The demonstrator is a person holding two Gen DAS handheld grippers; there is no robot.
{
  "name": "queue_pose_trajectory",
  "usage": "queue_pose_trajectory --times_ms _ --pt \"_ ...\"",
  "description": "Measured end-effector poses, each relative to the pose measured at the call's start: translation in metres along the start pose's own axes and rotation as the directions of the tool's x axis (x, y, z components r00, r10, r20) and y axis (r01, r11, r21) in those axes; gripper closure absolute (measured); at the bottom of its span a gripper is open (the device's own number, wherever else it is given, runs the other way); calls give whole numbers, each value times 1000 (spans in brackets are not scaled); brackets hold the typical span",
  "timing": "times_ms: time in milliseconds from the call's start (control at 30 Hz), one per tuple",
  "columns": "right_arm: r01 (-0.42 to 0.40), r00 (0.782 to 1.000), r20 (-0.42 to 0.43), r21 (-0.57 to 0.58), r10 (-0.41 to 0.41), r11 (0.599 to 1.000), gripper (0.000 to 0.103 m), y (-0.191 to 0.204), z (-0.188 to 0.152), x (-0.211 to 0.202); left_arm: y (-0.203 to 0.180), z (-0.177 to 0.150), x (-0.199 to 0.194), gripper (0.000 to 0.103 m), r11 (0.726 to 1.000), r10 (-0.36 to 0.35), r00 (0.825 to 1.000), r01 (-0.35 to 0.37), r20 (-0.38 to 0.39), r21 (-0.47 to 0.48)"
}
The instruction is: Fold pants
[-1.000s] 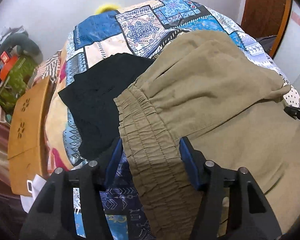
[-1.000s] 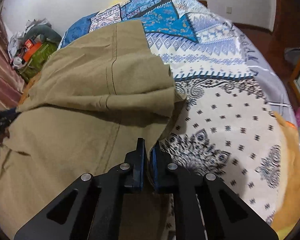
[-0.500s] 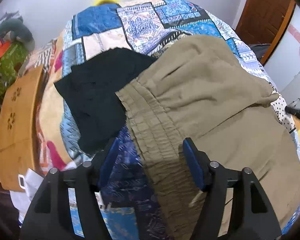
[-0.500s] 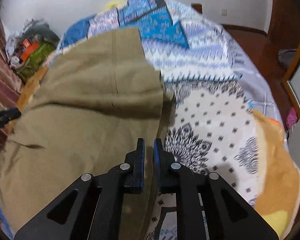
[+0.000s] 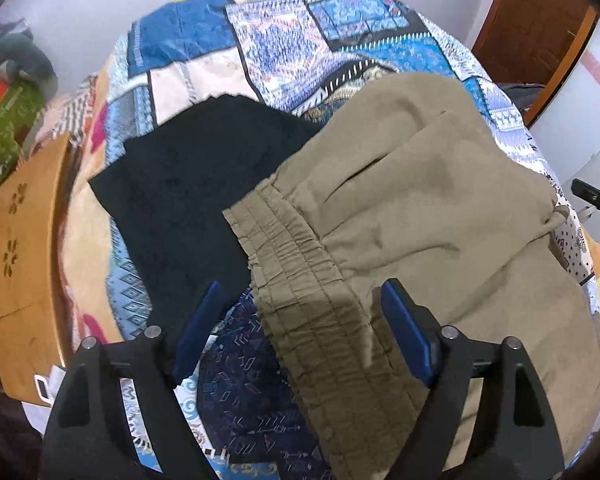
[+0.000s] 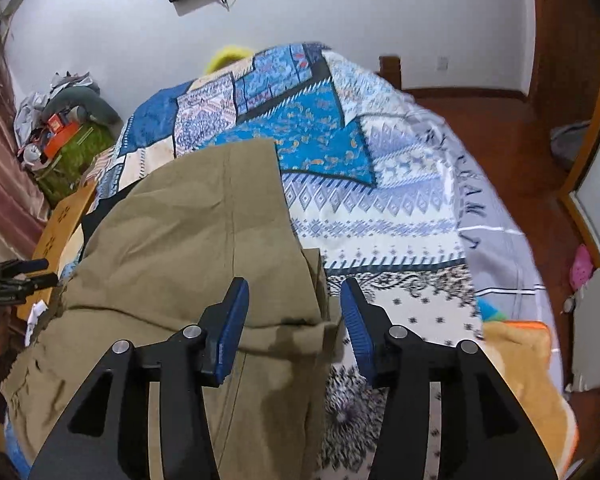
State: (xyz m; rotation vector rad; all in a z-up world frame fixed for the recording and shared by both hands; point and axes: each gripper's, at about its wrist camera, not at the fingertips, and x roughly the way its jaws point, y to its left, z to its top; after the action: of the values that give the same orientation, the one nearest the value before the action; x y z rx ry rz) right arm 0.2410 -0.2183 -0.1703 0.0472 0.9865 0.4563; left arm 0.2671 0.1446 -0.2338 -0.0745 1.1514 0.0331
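Observation:
Olive-khaki pants (image 5: 420, 216) lie folded over on the patterned bedspread (image 5: 284, 40), their elastic waistband (image 5: 300, 280) nearest the left camera. My left gripper (image 5: 300, 304) hovers over that waistband, its jaws opening wide with the pads clear of the cloth. In the right wrist view the same pants (image 6: 188, 240) cover the left half of the bed. My right gripper (image 6: 296, 300) is above the folded edge, jaws opening, the blue pads (image 6: 232, 320) off the fabric.
A black garment (image 5: 196, 184) lies flat left of the pants. A wooden side table (image 5: 20, 248) stands at the bed's left edge, clutter and a green bag (image 6: 72, 152) beyond it. An orange blanket (image 6: 528, 364) sits at the bed's right corner. Wooden floor (image 6: 500, 128) lies to the right.
The right gripper went from shut on the pants' edge to open and lifted off. The left gripper's jaws widened and drew back from the waistband, which now lies flat.

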Motion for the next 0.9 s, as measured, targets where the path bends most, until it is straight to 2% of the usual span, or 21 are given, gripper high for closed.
queue_pose_trajectory --times_ms 233,367,467,500,533,567,667,700,800,900 --pt "-34 994 -105 27 36 999 59 -8 -4 39 1 -1 21 20 999 -46 998 45 -36 -22" --pt "-69 991 -115 25 71 997 59 -6 -7 46 0 0 27 20 998 -54 998 53 -36 -27" --pt "-76 988 -132 8 76 997 66 -3 -10 48 -2 0 29 21 999 -50 998 50 -35 -15" --pt "-63 988 -140 -16 60 998 73 0 -12 49 -4 0 31 22 999 -45 998 45 -41 -6" --pt "-38 989 -142 -38 32 999 84 1 -14 52 -5 0 31 25 999 -42 998 42 -40 -1" --pt "-29 989 -146 -45 22 999 87 2 -15 54 -6 0 31 27 999 -40 999 40 -38 4" --pt "1 990 -140 -88 -13 996 89 6 -18 59 -9 1 28 41 1000 -15 1000 15 -23 15" --pt "21 991 -130 -112 -35 994 90 9 -18 60 -10 1 27 51 1000 4 1000 -4 -16 21" --pt "55 991 -110 -164 -74 985 92 16 -18 60 -13 1 24 56 998 47 999 -47 5 45" --pt "70 989 -114 -196 -94 978 92 16 -19 62 -13 -1 20 56 992 115 993 -116 38 49"
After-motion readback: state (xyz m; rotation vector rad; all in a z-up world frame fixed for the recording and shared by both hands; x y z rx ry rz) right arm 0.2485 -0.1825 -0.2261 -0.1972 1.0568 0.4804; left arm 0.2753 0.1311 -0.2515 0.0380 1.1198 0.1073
